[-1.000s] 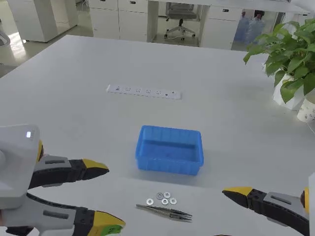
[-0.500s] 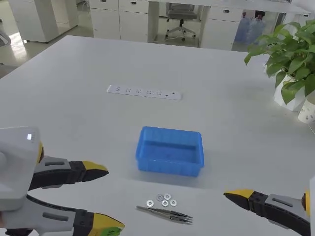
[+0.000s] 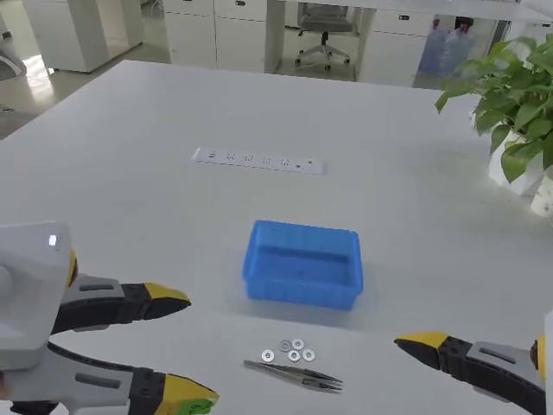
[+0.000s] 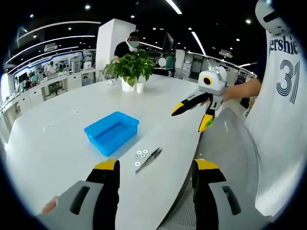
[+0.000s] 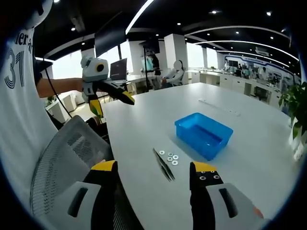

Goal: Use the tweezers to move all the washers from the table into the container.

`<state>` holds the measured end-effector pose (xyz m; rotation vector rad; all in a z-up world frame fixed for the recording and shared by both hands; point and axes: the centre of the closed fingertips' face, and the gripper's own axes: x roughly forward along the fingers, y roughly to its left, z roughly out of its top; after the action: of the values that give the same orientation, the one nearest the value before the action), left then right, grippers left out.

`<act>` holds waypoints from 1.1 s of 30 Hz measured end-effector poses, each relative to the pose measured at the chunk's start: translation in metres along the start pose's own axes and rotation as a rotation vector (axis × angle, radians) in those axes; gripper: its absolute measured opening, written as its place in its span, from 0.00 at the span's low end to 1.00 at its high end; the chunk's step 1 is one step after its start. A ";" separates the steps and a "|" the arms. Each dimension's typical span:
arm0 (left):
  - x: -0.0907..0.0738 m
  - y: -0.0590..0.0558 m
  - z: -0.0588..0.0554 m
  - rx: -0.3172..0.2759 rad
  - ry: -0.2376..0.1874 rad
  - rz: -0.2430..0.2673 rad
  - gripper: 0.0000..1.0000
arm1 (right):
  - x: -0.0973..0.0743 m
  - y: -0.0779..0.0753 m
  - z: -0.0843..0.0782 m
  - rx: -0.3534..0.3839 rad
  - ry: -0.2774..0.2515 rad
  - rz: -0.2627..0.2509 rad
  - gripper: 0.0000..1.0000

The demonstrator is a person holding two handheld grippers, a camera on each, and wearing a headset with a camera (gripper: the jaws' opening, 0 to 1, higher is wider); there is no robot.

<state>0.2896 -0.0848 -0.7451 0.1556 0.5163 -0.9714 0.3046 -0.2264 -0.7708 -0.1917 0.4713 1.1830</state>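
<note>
hovering over the near edge of the table point(image 3: 112, 147), the left hand-held gripper point(image 3: 183, 350) has its yellow-tipped jaws spread wide with nothing between them. the right hand-held gripper point(image 5: 153, 167) is just as wide open and holds nothing. it is held opposite the left one, and in the head view one of its jaws pokes in from the lower right. between the two, a little ahead of their tips, the tweezers point(image 3: 294, 374) lie flat on the table, touched by neither. just beyond the tweezers sits a small cluster of washers point(image 3: 289, 350), five as far as can be counted, packed close together on the table top. farther ahead, apart from the washers, the blue container point(image 3: 298, 292) stands upright with its open side up. well past it a white power strip point(image 3: 257, 161) lies on the table. a potted plant point(image 3: 505, 86) stands far off on the right hand-held gripper's side.
</note>
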 end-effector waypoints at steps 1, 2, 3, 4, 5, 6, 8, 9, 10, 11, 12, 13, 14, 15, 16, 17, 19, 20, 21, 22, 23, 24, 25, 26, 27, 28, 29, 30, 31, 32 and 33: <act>0.000 0.000 0.000 -0.003 -0.001 0.001 0.66 | 0.000 0.000 0.000 0.006 0.000 0.001 0.62; 0.000 0.000 -0.001 -0.005 -0.001 0.001 0.66 | 0.000 0.000 0.000 0.004 0.000 0.000 0.62; 0.000 0.001 -0.001 -0.004 0.001 0.002 0.66 | 0.000 -0.001 -0.001 0.001 0.003 -0.001 0.62; 0.000 0.001 -0.002 -0.001 0.004 0.003 0.66 | 0.001 -0.001 -0.002 0.000 0.009 -0.002 0.62; 0.000 0.001 -0.002 0.000 0.003 0.004 0.66 | 0.001 -0.001 -0.002 -0.004 0.014 -0.001 0.62; 0.000 0.002 -0.002 0.001 0.005 0.004 0.66 | 0.001 0.000 -0.003 -0.004 0.018 0.000 0.62; 0.000 0.002 -0.002 -0.001 0.005 0.004 0.66 | 0.001 0.000 -0.004 -0.004 0.018 0.001 0.62; 0.000 0.001 -0.002 -0.001 0.004 0.002 0.66 | 0.001 0.000 -0.003 -0.003 0.018 0.000 0.62; 0.000 0.001 -0.002 -0.001 0.004 0.002 0.66 | 0.001 0.000 -0.003 -0.004 0.015 0.000 0.62; 0.000 0.001 -0.003 -0.002 0.005 0.001 0.66 | 0.001 0.000 -0.003 -0.001 0.015 -0.002 0.62; 0.000 0.000 -0.003 -0.002 0.007 -0.001 0.65 | 0.001 0.000 -0.003 0.000 0.013 -0.002 0.62; 0.001 0.000 -0.004 -0.002 0.010 -0.003 0.65 | 0.001 0.001 -0.002 0.004 0.010 0.002 0.62; 0.001 0.000 -0.005 -0.004 0.011 -0.005 0.65 | 0.001 0.001 -0.002 0.002 0.011 -0.001 0.62; 0.001 -0.001 -0.005 -0.003 0.011 -0.006 0.65 | 0.000 0.000 -0.003 -0.002 0.014 -0.003 0.62; 0.001 -0.001 -0.005 -0.002 0.011 -0.006 0.65 | 0.000 0.000 -0.003 -0.002 0.014 -0.003 0.62; 0.001 -0.001 -0.005 -0.003 0.011 -0.007 0.65 | 0.000 0.000 -0.002 0.004 0.013 -0.004 0.62; 0.002 -0.001 -0.005 -0.005 0.010 -0.008 0.65 | 0.000 0.000 -0.002 0.003 0.009 -0.006 0.62; 0.002 -0.001 -0.005 -0.004 0.012 -0.008 0.65 | 0.000 0.000 -0.002 0.004 0.011 -0.008 0.62; 0.002 -0.001 -0.005 -0.004 0.013 -0.009 0.65 | 0.000 -0.001 -0.002 0.003 0.009 -0.008 0.62; 0.002 -0.001 -0.006 -0.004 0.014 -0.009 0.65 | 0.000 -0.001 -0.002 0.003 0.009 -0.009 0.62; 0.002 -0.001 -0.006 -0.004 0.013 -0.009 0.65 | 0.000 -0.001 -0.002 0.001 0.012 -0.010 0.62; 0.002 0.000 -0.006 -0.005 0.012 -0.008 0.65 | 0.000 -0.001 -0.002 0.001 0.012 -0.010 0.62; 0.002 0.000 -0.006 -0.008 0.012 -0.008 0.64 | -0.001 -0.001 -0.002 0.001 0.014 -0.011 0.62; 0.003 0.000 -0.007 -0.008 0.012 -0.008 0.64 | -0.001 -0.001 -0.002 0.000 0.016 -0.011 0.62; 0.003 0.000 -0.007 -0.008 0.012 -0.009 0.64 | -0.001 -0.001 -0.003 0.001 0.016 -0.011 0.62; 0.003 0.000 -0.008 -0.010 0.013 -0.010 0.64 | -0.001 -0.001 -0.003 0.002 0.018 -0.009 0.62; 0.003 0.000 -0.008 -0.010 0.012 -0.011 0.64 | 0.000 -0.001 -0.003 0.002 0.017 -0.007 0.62; 0.003 0.000 -0.008 -0.011 0.012 -0.012 0.64 | 0.000 0.000 -0.003 0.001 0.021 -0.006 0.62; 0.003 -0.001 -0.009 -0.012 0.012 -0.012 0.64 | 0.000 0.000 -0.004 -0.002 0.024 -0.005 0.62; 0.003 -0.001 -0.009 -0.014 0.011 -0.012 0.64 | 0.001 0.000 -0.004 -0.002 0.026 -0.003 0.62; 0.003 -0.001 -0.009 -0.016 0.012 -0.012 0.64 | 0.001 0.001 -0.004 0.001 0.025 -0.001 0.62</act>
<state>0.2870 -0.0843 -0.7548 0.1441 0.5364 -0.9785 0.3033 -0.2271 -0.7745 -0.2066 0.4937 1.1801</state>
